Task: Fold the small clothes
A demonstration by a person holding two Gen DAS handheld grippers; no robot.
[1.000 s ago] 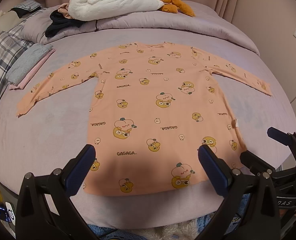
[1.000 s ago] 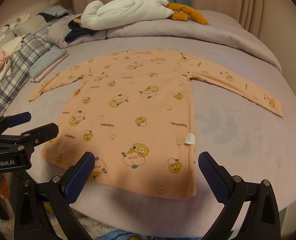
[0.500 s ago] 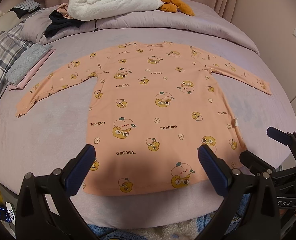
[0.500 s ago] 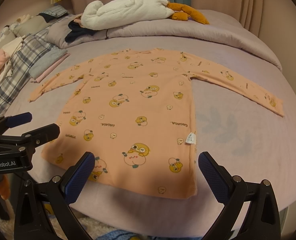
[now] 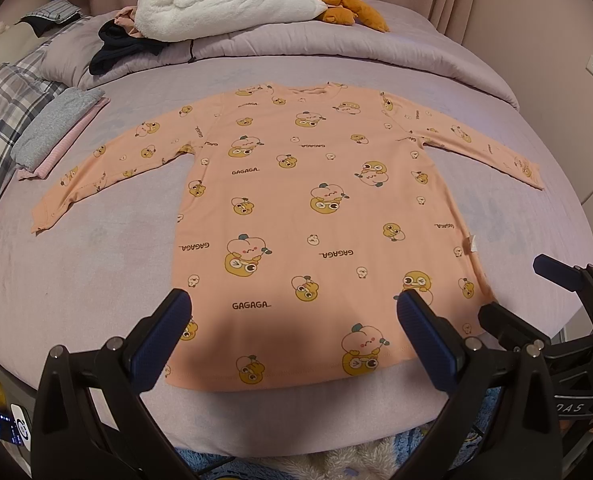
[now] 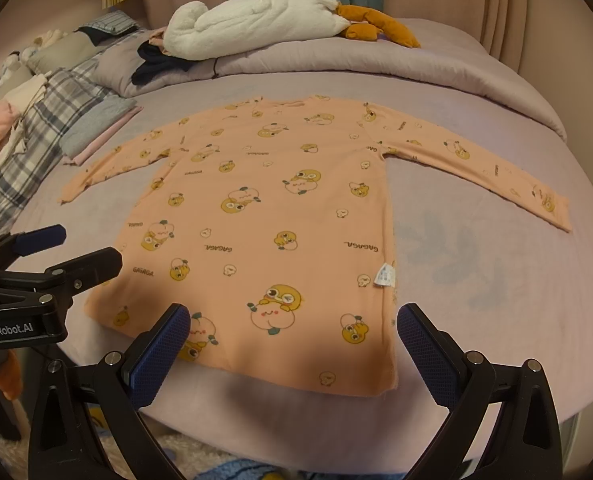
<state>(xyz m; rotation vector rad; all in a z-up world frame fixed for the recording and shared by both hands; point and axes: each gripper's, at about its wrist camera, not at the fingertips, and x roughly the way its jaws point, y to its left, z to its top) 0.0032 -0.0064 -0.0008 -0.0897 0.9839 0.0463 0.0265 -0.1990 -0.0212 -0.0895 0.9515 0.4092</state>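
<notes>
several "gagaga" prints on peach shirt (image 5: 320, 216)

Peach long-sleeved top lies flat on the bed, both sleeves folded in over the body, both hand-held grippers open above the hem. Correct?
Not quite: the left wrist view shows the peach long-sleeved top with both sleeves spread straight out to the sides. It lies flat on the bed, left hand-held gripper and right hand-held gripper open.
</notes>
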